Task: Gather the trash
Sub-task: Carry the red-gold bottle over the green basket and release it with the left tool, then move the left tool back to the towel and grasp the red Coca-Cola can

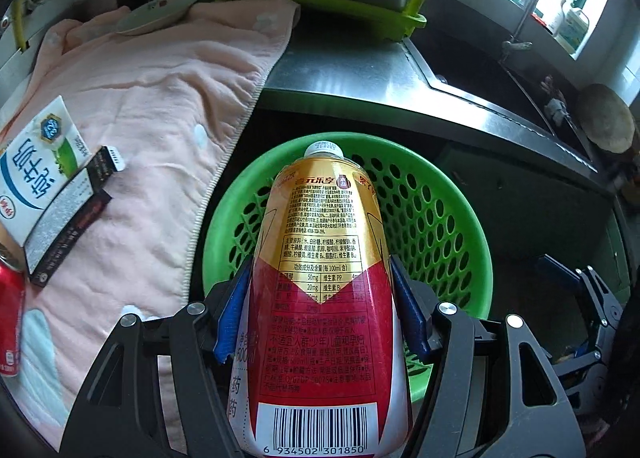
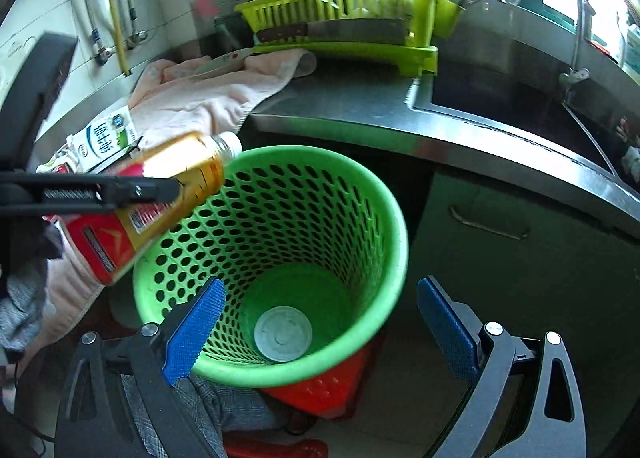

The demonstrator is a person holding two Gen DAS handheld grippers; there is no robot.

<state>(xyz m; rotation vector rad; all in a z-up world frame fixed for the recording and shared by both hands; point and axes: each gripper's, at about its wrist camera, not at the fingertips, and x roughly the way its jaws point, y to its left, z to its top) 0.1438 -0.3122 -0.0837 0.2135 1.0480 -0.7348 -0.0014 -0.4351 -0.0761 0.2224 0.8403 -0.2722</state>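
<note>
My left gripper (image 1: 320, 306) is shut on a red-and-gold drink bottle (image 1: 320, 258), held tilted over the rim of a green perforated bin (image 1: 440, 218). The right wrist view shows the same bottle (image 2: 160, 198) with its white cap above the bin's (image 2: 280, 238) left rim. A white round lid (image 2: 283, 334) lies at the bin's bottom. My right gripper (image 2: 316, 322) is open and empty, just above the bin's near rim. A milk carton (image 1: 36, 166), a dark small box (image 1: 68, 226) and a red can (image 1: 10, 314) lie on the pink towel (image 1: 160, 118).
A steel counter (image 1: 360, 74) with a sink (image 2: 500, 98) runs behind the bin. A lime dish rack (image 2: 344, 26) holding a cleaver stands at the back. A plate (image 1: 156, 14) rests on the towel. A red stool (image 2: 320, 390) sits under the bin.
</note>
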